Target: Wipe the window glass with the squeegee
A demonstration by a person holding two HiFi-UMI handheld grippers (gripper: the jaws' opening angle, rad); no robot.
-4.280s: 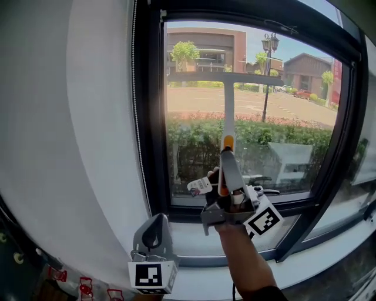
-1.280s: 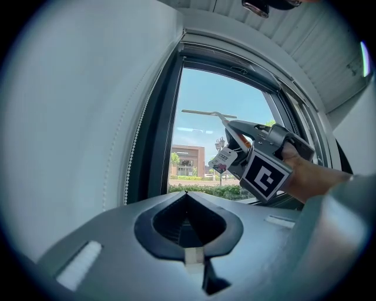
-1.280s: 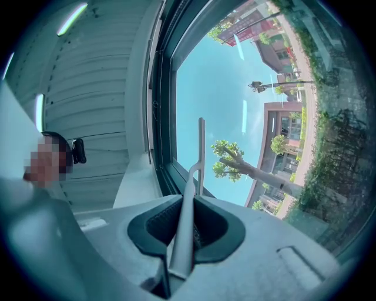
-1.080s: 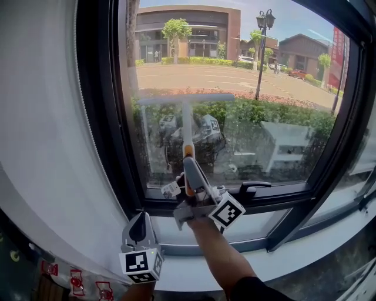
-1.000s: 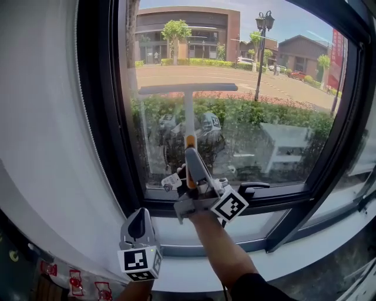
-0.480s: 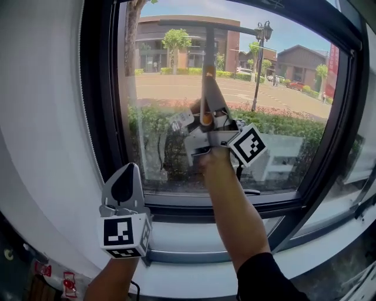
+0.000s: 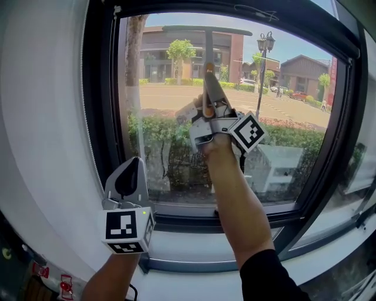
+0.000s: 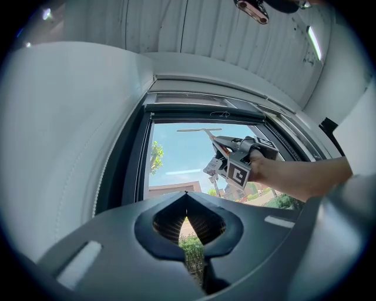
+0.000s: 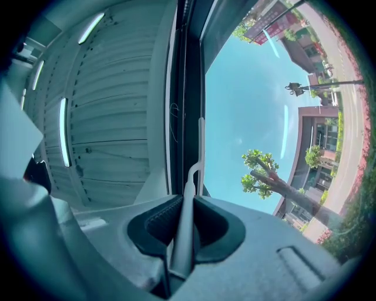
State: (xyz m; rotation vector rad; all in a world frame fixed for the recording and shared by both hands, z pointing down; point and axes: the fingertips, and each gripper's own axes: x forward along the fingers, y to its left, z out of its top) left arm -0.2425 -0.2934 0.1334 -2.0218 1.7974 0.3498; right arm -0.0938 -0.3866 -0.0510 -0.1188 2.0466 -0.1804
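now right gripper (image 7: 207,106) clamps squeegee (image 7: 207,35) handle, blade high on glass (image 7: 294,129), just under top frame (image 7: 247,8). left gripper (image 7: 130,179) jaws together, empty, held low. downward pull apparently not yet done; wiped share unclear.

Left gripper (image 8: 187,199) sits low in the frame, jaws closed tip to tip with nothing between them; green hedge shows through the slit below the tips. Beyond is the window glass (image 8: 176,161) in a dark frame (image 8: 126,164), with blue sky, a tree and a building outside. A hand (image 8: 262,164), forearm entering from the right, holds up the right gripper (image 8: 220,144). The squeegee (image 8: 200,130) is in its jaws, blade level, near the top edge of the glass.
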